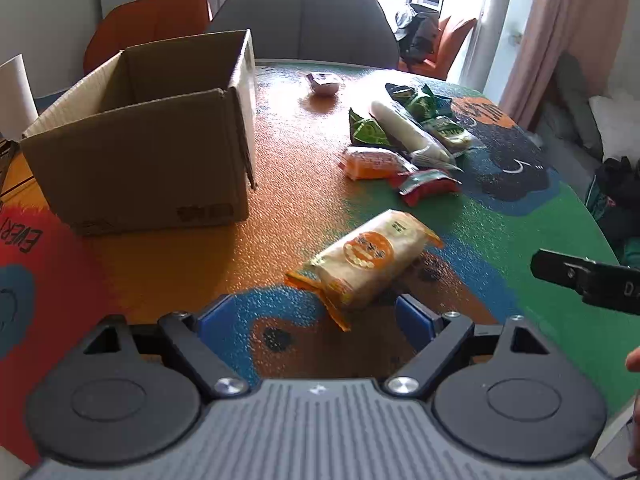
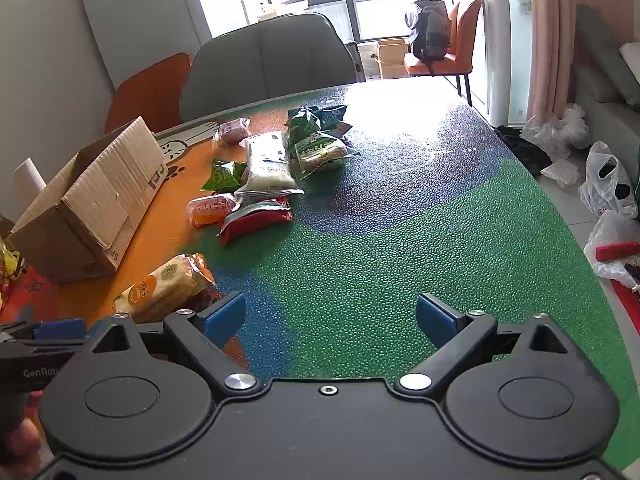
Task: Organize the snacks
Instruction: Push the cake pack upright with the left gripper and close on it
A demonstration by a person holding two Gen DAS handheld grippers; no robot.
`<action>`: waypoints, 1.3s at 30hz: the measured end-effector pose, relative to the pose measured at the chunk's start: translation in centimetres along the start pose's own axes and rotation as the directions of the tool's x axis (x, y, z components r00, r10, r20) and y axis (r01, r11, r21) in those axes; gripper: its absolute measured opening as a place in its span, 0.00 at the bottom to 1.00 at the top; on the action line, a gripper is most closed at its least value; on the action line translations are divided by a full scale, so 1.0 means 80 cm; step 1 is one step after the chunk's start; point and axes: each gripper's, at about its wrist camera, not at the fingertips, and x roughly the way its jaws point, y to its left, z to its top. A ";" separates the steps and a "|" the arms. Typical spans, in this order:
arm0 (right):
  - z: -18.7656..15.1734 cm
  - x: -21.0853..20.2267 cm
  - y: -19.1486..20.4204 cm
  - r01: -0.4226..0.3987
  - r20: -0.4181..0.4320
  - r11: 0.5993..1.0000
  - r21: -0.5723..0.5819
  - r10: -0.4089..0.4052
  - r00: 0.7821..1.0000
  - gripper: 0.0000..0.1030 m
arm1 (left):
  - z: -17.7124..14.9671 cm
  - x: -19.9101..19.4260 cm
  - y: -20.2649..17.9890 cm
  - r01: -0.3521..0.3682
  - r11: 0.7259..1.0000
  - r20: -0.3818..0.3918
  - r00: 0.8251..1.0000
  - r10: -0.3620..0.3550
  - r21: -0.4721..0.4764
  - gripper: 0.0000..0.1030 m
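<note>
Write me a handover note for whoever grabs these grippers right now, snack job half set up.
Left gripper: open, empty, low over the rice cracker pack, jaws either side of its near end.
Right gripper: open, empty, over bare table.
Cardboard box: open at left; no snacks visible inside from here.
Loose pile beyond: orange pack, red pack, white tube pack, green packs, small purple snack.
Nothing visibly boxed; all snacks left.

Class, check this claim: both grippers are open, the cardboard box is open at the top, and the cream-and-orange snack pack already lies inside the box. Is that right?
One point is wrong. The cream-and-orange snack pack lies on the table, outside the cardboard box, just ahead of the left gripper, as the left wrist view shows. The right gripper is open too.
</note>
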 end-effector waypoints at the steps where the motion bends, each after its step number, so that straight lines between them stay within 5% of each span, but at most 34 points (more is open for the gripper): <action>1: 0.000 0.000 0.001 -0.001 0.002 1.000 -0.001 0.001 1.000 0.90 | -0.001 0.000 -0.001 0.003 1.000 -0.004 1.000 -0.003 0.000 0.84; 19: 0.006 0.014 -0.008 -0.001 -0.010 1.000 0.010 0.001 1.000 0.90 | 0.022 0.033 -0.015 0.061 0.997 0.031 0.998 -0.063 0.055 0.79; 33: 0.038 0.050 0.004 -0.037 -0.005 0.999 -0.003 0.037 0.999 0.89 | 0.034 0.050 -0.019 0.102 0.988 0.050 0.993 -0.109 0.116 0.33; 39: 0.057 0.075 0.021 -0.054 -0.001 0.998 -0.023 0.054 0.999 0.84 | 0.036 0.048 -0.009 0.116 0.990 0.045 0.992 -0.120 0.083 0.30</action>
